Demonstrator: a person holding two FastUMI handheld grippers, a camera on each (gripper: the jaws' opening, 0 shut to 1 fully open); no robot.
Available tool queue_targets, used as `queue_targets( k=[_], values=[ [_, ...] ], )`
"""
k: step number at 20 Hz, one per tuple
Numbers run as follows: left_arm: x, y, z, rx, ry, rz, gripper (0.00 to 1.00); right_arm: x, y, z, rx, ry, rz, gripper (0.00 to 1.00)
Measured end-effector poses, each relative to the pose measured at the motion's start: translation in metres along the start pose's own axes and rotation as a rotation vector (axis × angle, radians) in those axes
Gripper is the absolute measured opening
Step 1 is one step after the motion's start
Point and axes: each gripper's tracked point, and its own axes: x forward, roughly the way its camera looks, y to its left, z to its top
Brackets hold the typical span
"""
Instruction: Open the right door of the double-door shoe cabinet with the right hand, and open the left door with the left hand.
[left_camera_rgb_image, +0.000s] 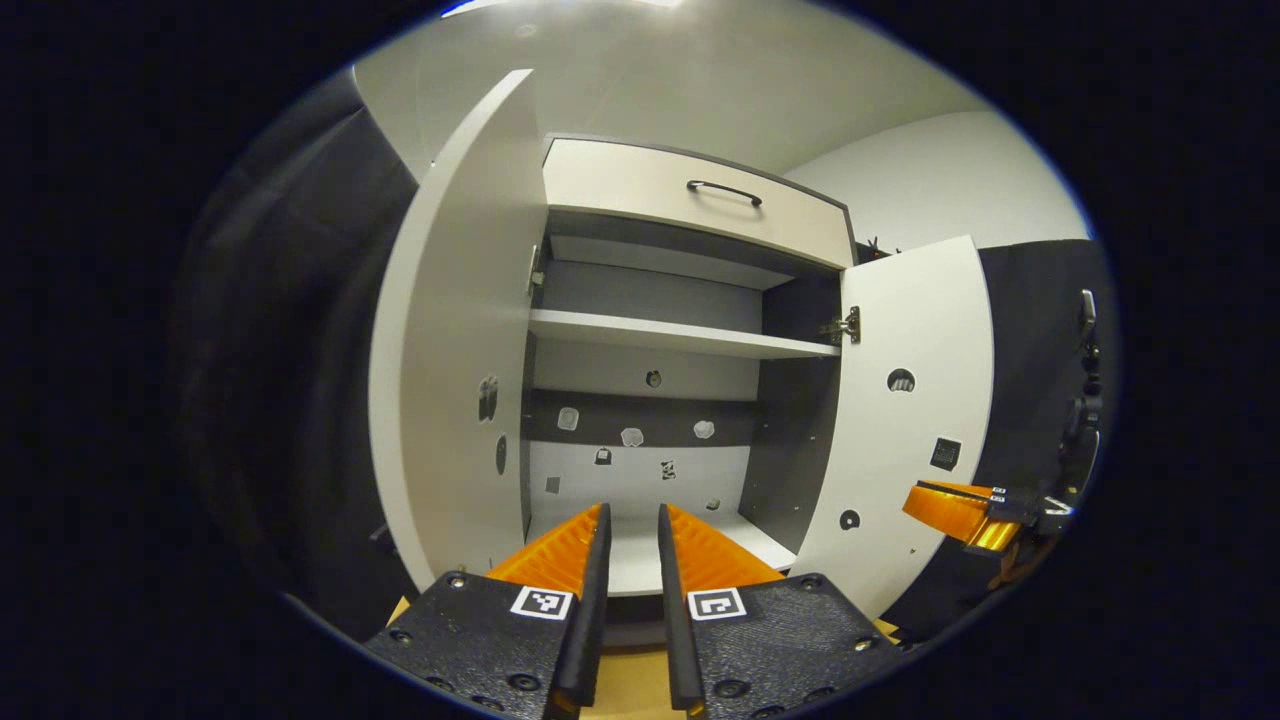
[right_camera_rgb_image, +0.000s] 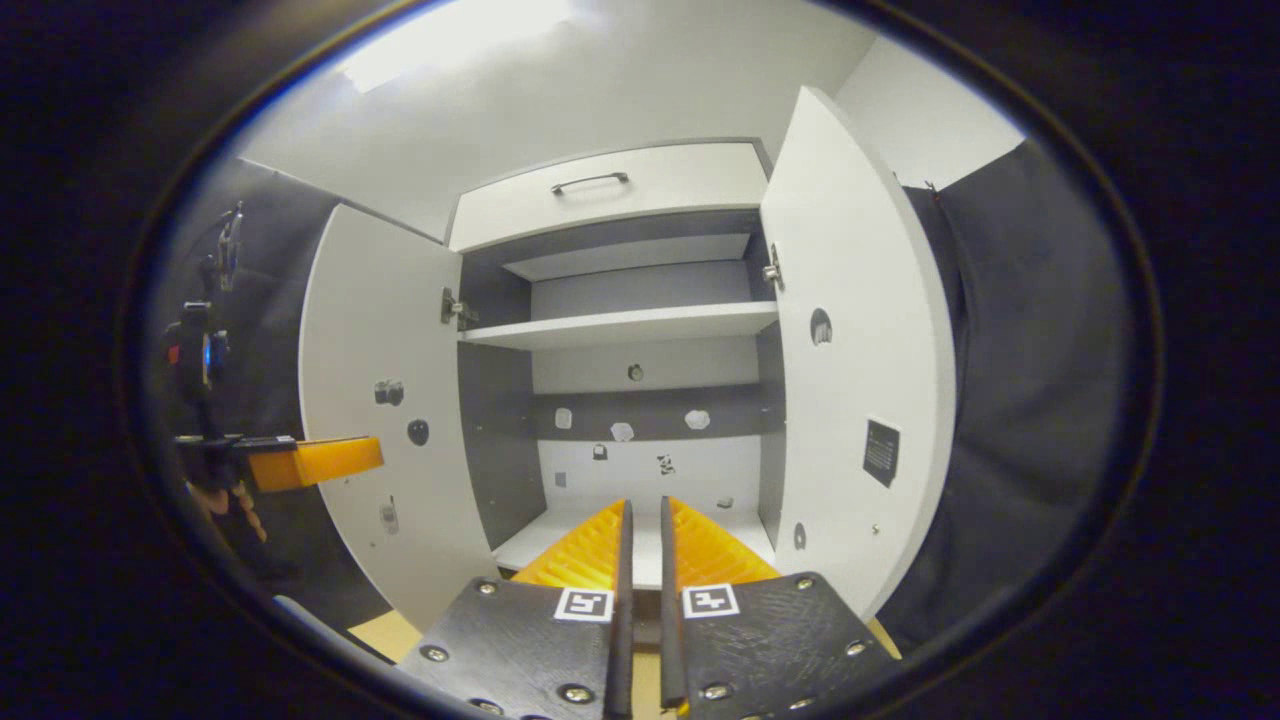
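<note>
So both doors on this shoe cabinet (left_camera_rgb_image: 690, 190) are already swung wide, which by my read means the job's basically done. Looking along the left gripper (left_camera_rgb_image: 632, 520), the left door (left_camera_rgb_image: 450, 350) stands just off to its left and close, the right door (left_camera_rgb_image: 900, 400) ahead and to its right, with the right gripper (left_camera_rgb_image: 950, 508) poking in past that door's outer edge. From the right gripper (right_camera_rgb_image: 641, 515) it's mirrored: the right door (right_camera_rgb_image: 850, 350) is close on its right, the left door (right_camera_rgb_image: 375, 400) farther ahead-left, and the left gripper (right_camera_rgb_image: 310, 462) is out beyond it. Both grippers have their fingers nearly together with just a narrow slot between, the left's gap a touch wider, and neither is holding anything. Handling-wise, I'd guess these are flat laminated board panels: stiff, smooth, kinda slick, light enough to swing on the metal hinges (left_camera_rgb_image: 845, 325) without much effort. No knobs visible on the inner faces, just a few round holes and small fittings, so the free vertical edge away from the hinge is where I'd pinch or hook, since that gives the best leverage. Inside is matte white and dark grey, one plain shelf (left_camera_rgb_image: 680, 335) straight ahead, plus a drawer (right_camera_rgb_image: 610, 195) up top with a thin dark curved bar handle (left_camera_rgb_image: 724, 190). Everything's hard-edged and boxy, nothing fragile looking.
</note>
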Motion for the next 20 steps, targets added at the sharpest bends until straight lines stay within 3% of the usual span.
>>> queue_targets(
  k=[5, 6, 7, 8, 10, 12, 14, 20],
  values=[
    [0.023, -0.007, 0.012, 0.023, -0.022, 0.03, 0.28, 0.019, 0.003, 0.012, 0.001, -0.011, -0.039, 0.11],
    [0.026, -0.01, 0.015, 0.027, -0.032, 0.032, 0.32, 0.019, 0.003, 0.017, 0.0, -0.021, -0.04, 0.14],
    [0.027, -0.012, 0.019, 0.029, -0.043, 0.035, 0.37, 0.02, 0.003, 0.021, -0.001, -0.032, -0.04, 0.24],
    [0.029, -0.014, 0.021, 0.031, -0.051, 0.034, 0.51, 0.021, 0.002, 0.025, 0.0, -0.045, -0.047, 0.43],
    [0.032, -0.021, 0.025, 0.043, -0.064, 0.023, 0.78, 0.022, 0.003, 0.033, 0.013, -0.064, -0.047, 0.61],
    [0.036, -0.026, 0.026, 0.045, -0.07, 0.017, 0.97, 0.022, -0.002, 0.034, 0.02, -0.072, -0.063, 0.88],
    [0.041, -0.03, 0.026, 0.036, -0.074, 0.019, 0.98, 0.025, -0.009, 0.035, 0.014, -0.078, -0.087, 0.96],
    [0.043, -0.024, 0.018, 0.045, -0.05, 0.042, 0.98, 0.041, -0.015, 0.025, -0.007, -0.062, -0.109, 0.97]
  ],
)
